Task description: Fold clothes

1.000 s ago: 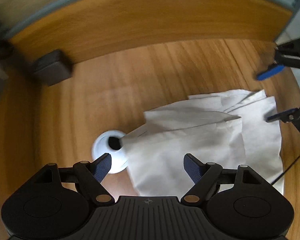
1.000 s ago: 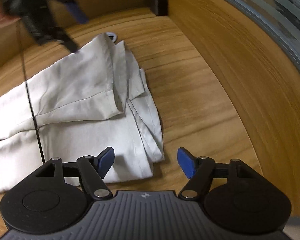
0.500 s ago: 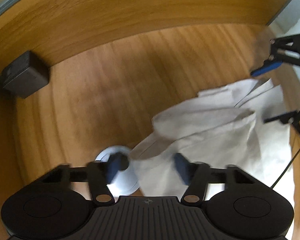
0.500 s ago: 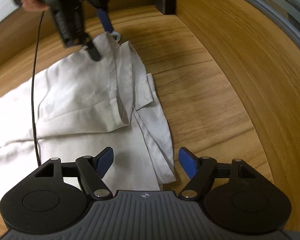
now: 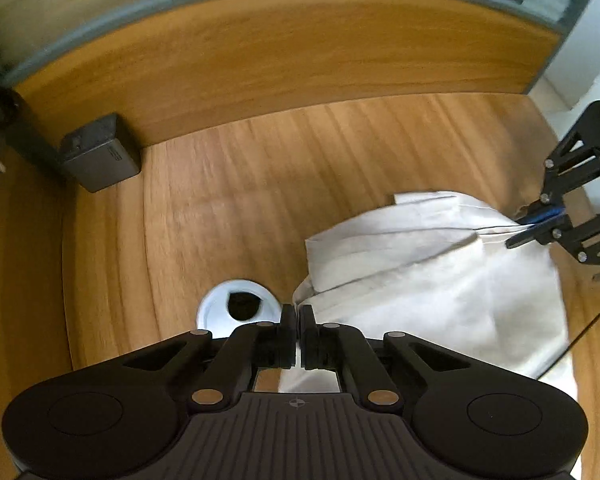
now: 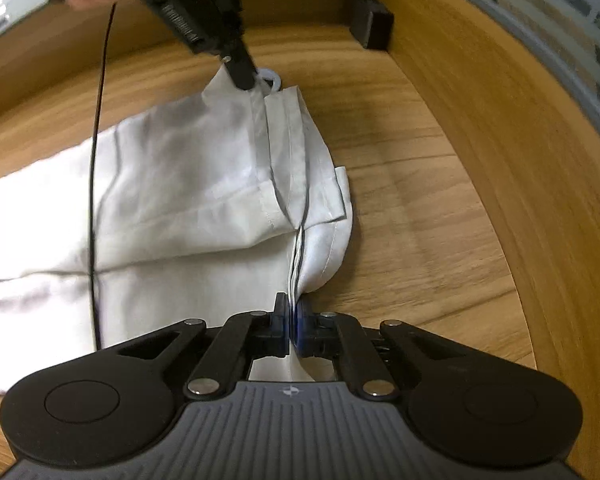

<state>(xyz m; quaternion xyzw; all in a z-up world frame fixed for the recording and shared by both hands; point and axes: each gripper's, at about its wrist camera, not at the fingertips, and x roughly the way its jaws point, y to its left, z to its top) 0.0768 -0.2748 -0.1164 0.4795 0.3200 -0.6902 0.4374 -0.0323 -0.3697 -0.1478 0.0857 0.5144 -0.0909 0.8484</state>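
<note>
Garment (image 6: 188,208) on the worktop (image 5: 260,184): both grippers, left (image 5: 299,317) at 12 o'clock and right (image 6: 291,307) at 6, had just clamped their fingers on its hem corners, readying the fold lift.

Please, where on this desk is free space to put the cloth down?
Bare wood lies between the white folded garment, the wooden back panel and the dark grey box. The round white cable grommet crowds the near-left corner.

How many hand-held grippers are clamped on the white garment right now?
2. The left hand-held gripper pinches the white garment at its corner beside the white grommet; the right hand-held gripper pinches the folded edge at the opposite corner.
</note>
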